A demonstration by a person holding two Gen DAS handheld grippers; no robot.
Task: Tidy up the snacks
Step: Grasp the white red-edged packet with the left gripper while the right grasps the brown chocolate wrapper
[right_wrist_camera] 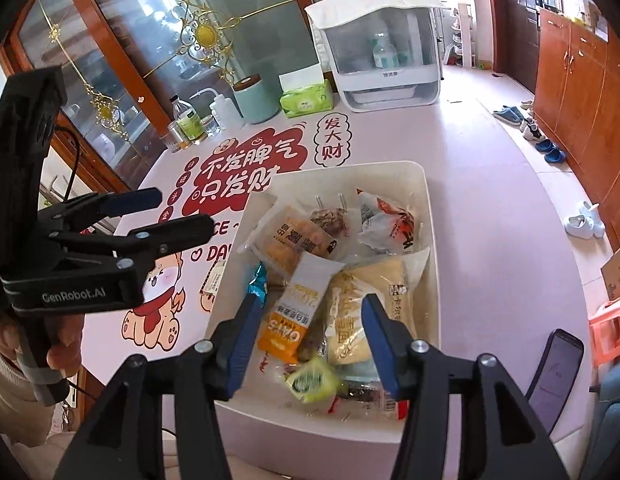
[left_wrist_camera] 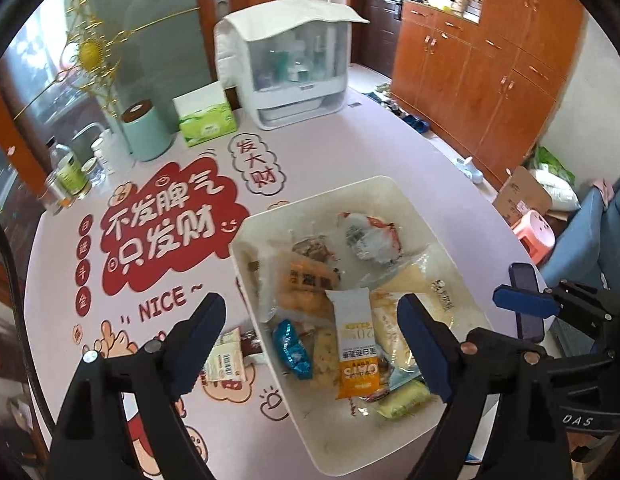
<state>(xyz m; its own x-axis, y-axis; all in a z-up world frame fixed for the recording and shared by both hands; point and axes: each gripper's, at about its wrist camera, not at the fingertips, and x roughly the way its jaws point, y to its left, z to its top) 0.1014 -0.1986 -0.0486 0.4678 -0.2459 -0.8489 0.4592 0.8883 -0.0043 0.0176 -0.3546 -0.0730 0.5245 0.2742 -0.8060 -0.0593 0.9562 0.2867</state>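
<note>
The left gripper (left_wrist_camera: pixel 310 316) hangs with its jaws spread wide and nothing between the pads, tilted down over the near left corner of the white bin (left_wrist_camera: pixel 266 216); judging by the orange-and-white oat bar (left_wrist_camera: pixel 355 344) lying loose on top of the heap right below it, that packet looks freshly dropped there. The right gripper (right_wrist_camera: pixel 308 330) stands about half open, also empty, over the bin's near end, above a green-wrapped sweet (right_wrist_camera: pixel 311 382) and a pale yellow pastry pack (right_wrist_camera: pixel 373 300). The snacks sit together in the bin, presumably the collecting place, with a blue foil packet (left_wrist_camera: pixel 292 350) at seven o'clock of the oat bar and a red-and-white pack (left_wrist_camera: pixel 369 236) at twelve. One barcoded packet (left_wrist_camera: pixel 226 360) lies outside on the printed table mat (left_wrist_camera: pixel 329 152), at nine o'clock of the bin, probably the next thing to gather. A darker wrapper beside it is half hidden behind the left gripper's finger, and the lower packets in the heap are too overlapped to name.
</note>
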